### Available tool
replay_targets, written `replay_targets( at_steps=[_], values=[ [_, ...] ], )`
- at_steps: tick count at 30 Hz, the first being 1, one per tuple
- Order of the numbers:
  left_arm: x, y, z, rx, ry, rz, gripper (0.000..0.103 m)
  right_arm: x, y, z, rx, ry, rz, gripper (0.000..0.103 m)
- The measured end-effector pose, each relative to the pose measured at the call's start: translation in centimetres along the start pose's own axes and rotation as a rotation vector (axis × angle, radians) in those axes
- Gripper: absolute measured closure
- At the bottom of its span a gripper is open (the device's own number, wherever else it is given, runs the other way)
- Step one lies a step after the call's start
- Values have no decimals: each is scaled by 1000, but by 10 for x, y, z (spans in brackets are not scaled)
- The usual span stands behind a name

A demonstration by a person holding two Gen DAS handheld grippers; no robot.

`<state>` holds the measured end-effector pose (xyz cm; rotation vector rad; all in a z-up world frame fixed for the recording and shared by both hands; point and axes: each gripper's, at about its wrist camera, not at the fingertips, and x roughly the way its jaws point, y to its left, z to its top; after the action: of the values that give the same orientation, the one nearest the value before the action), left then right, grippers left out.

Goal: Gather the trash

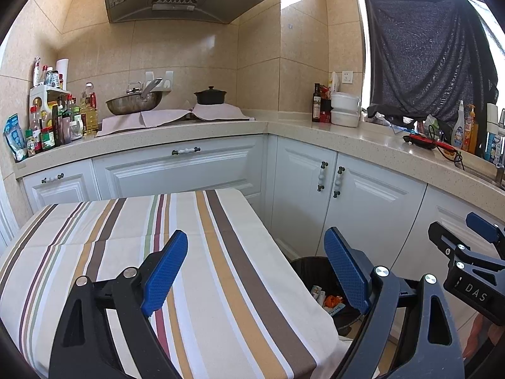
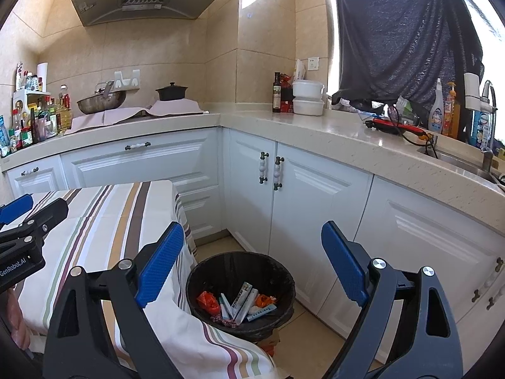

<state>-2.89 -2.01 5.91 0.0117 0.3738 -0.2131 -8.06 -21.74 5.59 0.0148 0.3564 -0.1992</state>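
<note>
Left gripper: our left gripper (image 1: 255,271) sits low in the left wrist view with its blue pads spread wide and nothing between them; it hangs over the right edge of the table.
Table: the striped tablecloth (image 1: 126,246) fills the lower left of the left wrist view, and we see no wrapper, packet or scrap on any part of it that shows.
Trash bin: the black trash bin (image 2: 285,279) stands on the floor at lower centre of the right wrist view, just beside the table's corner and in front of the white cabinet doors (image 2: 303,195).
Trash: the trash (image 2: 241,303) lies at the bottom of the bin, an orange wrapper at its left, white and blue packets in the middle, another orange piece at right.
Right gripper: our right gripper (image 2: 252,268) frames the bin from above, fingers parted and holding nothing.
Progress: we judge the collecting done or nearly so, since the trash we can find is already in the bin and both grippers are free.
Left to do: we cannot see the floor behind the table or the table's near edge, so a stray piece there cannot be ruled out.
</note>
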Motion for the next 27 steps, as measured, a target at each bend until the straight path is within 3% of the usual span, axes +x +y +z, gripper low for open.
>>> replay_targets(
  at_steps=[27],
  values=[
    [2, 1, 0, 1, -4, 3, 16, 2, -1, 2, -2, 4, 1, 16]
  ],
)
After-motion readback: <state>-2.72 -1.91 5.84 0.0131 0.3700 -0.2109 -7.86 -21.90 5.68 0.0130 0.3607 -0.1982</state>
